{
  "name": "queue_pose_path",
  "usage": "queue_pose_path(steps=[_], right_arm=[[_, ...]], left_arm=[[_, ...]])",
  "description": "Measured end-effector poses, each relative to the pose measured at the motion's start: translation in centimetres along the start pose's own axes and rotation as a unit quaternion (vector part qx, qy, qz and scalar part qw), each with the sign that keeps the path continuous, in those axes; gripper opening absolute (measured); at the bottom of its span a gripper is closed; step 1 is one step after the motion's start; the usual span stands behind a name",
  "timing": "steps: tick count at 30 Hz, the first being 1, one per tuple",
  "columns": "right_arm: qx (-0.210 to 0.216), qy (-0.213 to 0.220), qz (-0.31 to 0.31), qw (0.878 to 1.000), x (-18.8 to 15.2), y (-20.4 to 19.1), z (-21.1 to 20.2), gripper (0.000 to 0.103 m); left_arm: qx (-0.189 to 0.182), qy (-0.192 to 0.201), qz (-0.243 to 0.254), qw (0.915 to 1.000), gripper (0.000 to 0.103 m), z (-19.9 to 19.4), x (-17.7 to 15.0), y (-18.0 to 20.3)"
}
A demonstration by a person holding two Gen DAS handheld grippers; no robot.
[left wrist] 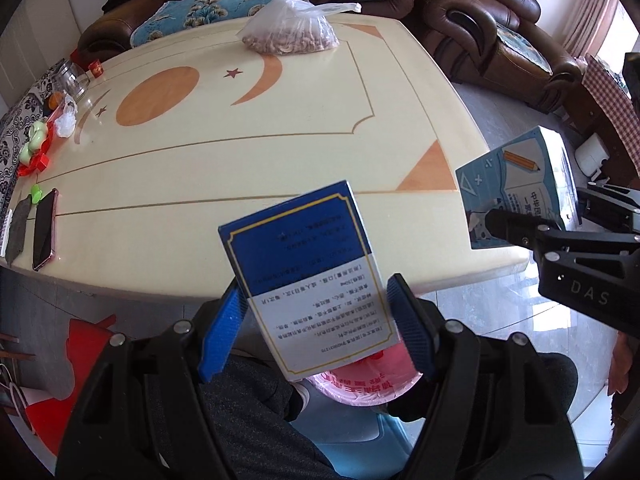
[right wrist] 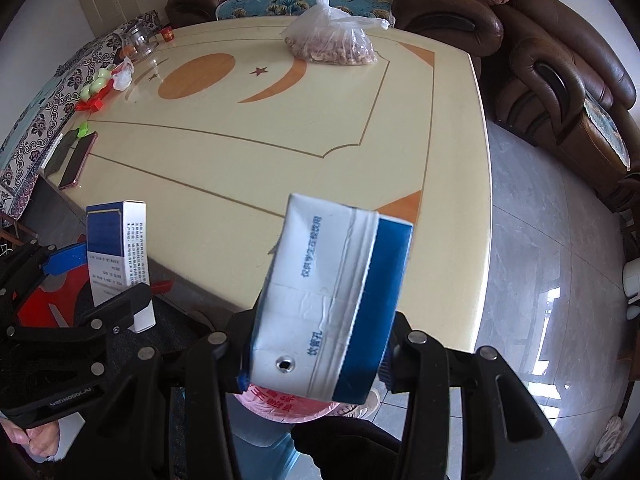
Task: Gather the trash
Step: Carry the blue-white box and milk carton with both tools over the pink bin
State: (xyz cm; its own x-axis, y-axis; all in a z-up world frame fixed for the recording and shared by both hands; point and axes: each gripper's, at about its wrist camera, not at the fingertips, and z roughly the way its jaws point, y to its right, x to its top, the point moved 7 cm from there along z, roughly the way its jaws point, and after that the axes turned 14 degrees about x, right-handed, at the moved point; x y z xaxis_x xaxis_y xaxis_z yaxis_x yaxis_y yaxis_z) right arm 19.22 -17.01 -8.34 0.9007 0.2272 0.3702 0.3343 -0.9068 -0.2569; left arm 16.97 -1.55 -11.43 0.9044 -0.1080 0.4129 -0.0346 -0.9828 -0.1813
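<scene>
Table (left wrist: 280,168) is spreading out ahead of both grippers, cream top with orange inlays, mostly bare in the middle; its near edge is running just past the fingertips, right edge dropping to open tiled floor (right wrist: 540,240). Brown sofa (right wrist: 560,80) is wrapping the far and right sides beyond the table.

Containers: one clear plastic bag (left wrist: 290,32) sitting far ahead near the far edge, knotted, holding what look like nuts. One pink-lined bin (left wrist: 360,384) is showing directly below both grippers, contents hidden by the cartons. One glass jar (left wrist: 72,76) far ahead-left, contents unclear.

Two pieces of trash, one per gripper. Left gripper (left wrist: 316,320) is gripping one blue-and-white box (left wrist: 308,276) between its blue pads, jaws fairly wide across the box's width, box tilted over the table's near edge. Right gripper (right wrist: 316,364) is clamping one milk carton (right wrist: 336,300), narrower spread, straw hole facing the camera, carton tilted; in the left view it is showing off to the right, past the table corner. The two cartons are hanging well apart.

Small stuff far left of the grippers: one phone (left wrist: 44,228), one dark cloth beside it, a cluster of green and red bits, one small white bag
</scene>
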Motion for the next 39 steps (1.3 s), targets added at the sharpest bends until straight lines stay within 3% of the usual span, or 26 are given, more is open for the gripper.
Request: queue_pose_path(steps=[12,25,39], right_arm=[[0.011,0.001,0.012,1.0,-5.7,-1.4,0.8,0.044],[0.001,-0.003,0.044,0.999,-12.2,-0.3,4.7,0.044],[0.018,-0.027,0.091,0.995,-17.3,1.4,12.3,0.044]], left_arm=[[0.004,0.013,0.038,0.9992,0.07,1.0,-4.3,1.5],[-0.018,-0.022,0.084,0.9961,0.07,5.5,-8.7,4.1],[-0.054,-0.063,0.118,0.9895,0.07,11.2,-12.1,6.3]])
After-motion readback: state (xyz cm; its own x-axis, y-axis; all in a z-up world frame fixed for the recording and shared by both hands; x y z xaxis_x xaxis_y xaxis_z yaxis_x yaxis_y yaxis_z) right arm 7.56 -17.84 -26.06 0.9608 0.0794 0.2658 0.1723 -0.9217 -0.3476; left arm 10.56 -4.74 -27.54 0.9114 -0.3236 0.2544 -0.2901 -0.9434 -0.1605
